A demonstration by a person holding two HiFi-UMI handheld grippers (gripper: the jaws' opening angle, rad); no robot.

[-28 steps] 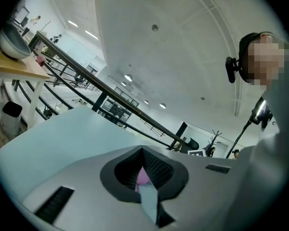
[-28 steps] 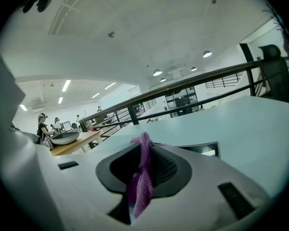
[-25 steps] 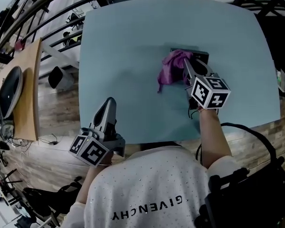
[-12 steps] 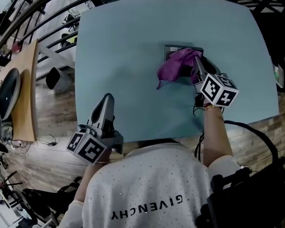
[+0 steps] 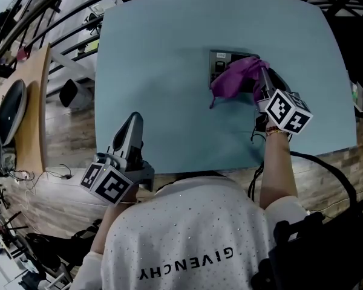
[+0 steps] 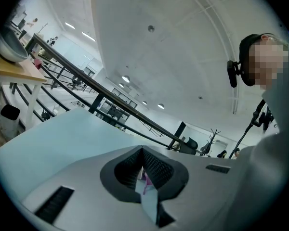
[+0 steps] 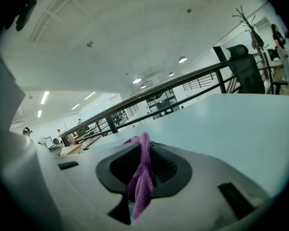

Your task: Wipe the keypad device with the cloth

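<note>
A: Where is the cloth (image 5: pixel 235 77)?
B: Clamped in the right gripper (image 5: pixel 263 72), draped over the keypad (image 5: pixel 219 59), far right on the table (image 5: pixel 157 65).
A: The left gripper (image 5: pixel 132 121)?
B: Jaws together, at the near edge.

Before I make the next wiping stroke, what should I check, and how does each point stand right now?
1. Cloth gripped: ok. The right tool has its jaws shut on it.
2. Cloth on the keypad device: ok. It drapes over the right part, and the left edge is bare.
3. Left tool out of the way: ok. It is at the near edge of the table, with its jaws together and empty.
4. Device steadied: not ok. Nothing holds it.
5. Keys clean: cannot tell, too small to see.
</note>
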